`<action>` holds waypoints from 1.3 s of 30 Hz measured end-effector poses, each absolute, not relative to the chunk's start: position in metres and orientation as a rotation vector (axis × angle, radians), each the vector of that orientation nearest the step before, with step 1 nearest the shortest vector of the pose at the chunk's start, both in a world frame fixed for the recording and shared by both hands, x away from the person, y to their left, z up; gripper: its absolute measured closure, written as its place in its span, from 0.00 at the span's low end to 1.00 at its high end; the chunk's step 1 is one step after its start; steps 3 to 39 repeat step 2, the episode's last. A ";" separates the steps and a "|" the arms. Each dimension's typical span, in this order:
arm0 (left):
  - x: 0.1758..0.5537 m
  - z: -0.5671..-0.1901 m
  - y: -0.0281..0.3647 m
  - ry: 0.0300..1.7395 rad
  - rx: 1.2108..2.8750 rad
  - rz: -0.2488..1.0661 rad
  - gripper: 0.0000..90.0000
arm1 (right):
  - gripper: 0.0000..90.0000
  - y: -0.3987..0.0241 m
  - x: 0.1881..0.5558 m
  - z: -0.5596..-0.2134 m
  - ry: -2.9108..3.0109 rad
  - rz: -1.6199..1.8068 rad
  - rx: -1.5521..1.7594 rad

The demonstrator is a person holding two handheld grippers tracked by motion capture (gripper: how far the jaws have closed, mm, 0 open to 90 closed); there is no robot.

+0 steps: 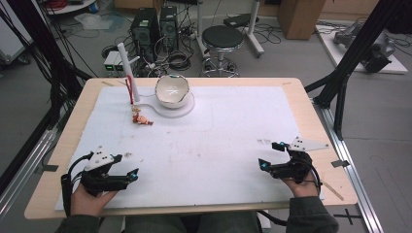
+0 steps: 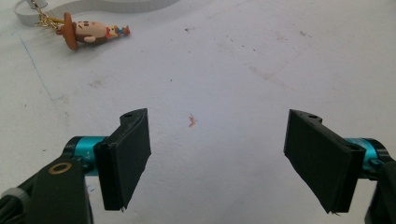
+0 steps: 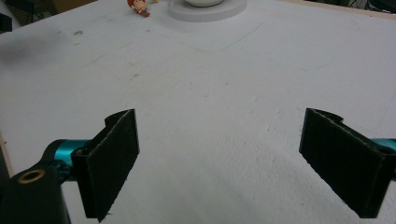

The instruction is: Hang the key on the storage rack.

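1 bowl [image 1: 171, 90], 1 toy figure [image 1: 141, 118], left gripper [image 1: 127, 166] and right gripper [image 1: 270, 155], 2 grippers, jaws wide

lab/workshop: PC towers [image 1: 154, 26], cable tangles on floor [image 1: 177, 59], rolling stool [image 1: 222, 39], black frame struts [image 1: 357, 48].

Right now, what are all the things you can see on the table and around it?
bowl: 1, white, far middle of the table, on a disc
disc: 1, white, flat, under the bowl
figure: 1, small, orange and brown, lying left of the disc
stand: 1, white, upright at the far left, with a red strand
mat: 1, white, covering most of the table
table: 1, light wood
stool: 1, black seat, on the floor beyond the table
left gripper: 1, black, near left, open, holding nothing
right gripper: 1, black, near right, open, holding nothing
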State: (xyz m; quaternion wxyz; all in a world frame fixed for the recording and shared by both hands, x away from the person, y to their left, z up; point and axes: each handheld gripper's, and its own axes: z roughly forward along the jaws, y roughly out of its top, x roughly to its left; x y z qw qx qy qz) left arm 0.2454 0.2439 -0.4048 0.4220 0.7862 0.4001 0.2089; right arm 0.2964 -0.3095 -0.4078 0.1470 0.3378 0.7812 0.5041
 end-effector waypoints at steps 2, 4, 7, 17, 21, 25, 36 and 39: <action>0.245 -0.405 0.244 1.006 1.963 0.521 0.26 | 0.13 -0.310 0.298 -0.407 2.242 1.454 0.959; 0.245 -0.405 0.244 1.006 1.963 0.521 0.26 | 0.13 -0.310 0.298 -0.407 2.242 1.454 0.959; 0.245 -0.405 0.244 1.006 1.963 0.521 0.26 | 0.13 -0.310 0.298 -0.407 2.242 1.454 0.959; 0.245 -0.405 0.244 1.006 1.963 0.521 0.26 | 0.13 -0.310 0.298 -0.407 2.242 1.454 0.959; 0.245 -0.405 0.244 1.006 1.963 0.521 0.26 | 0.13 -0.310 0.298 -0.407 2.242 1.454 0.959; 0.245 -0.405 0.244 1.006 1.963 0.521 0.26 | 0.13 -0.310 0.298 -0.407 2.242 1.454 0.959; 0.245 -0.405 0.244 1.006 1.963 0.521 0.26 | 0.13 -0.310 0.298 -0.407 2.242 1.454 0.959; 0.245 -0.405 0.244 1.006 1.963 0.521 0.26 | 0.13 -0.310 0.298 -0.407 2.242 1.454 0.959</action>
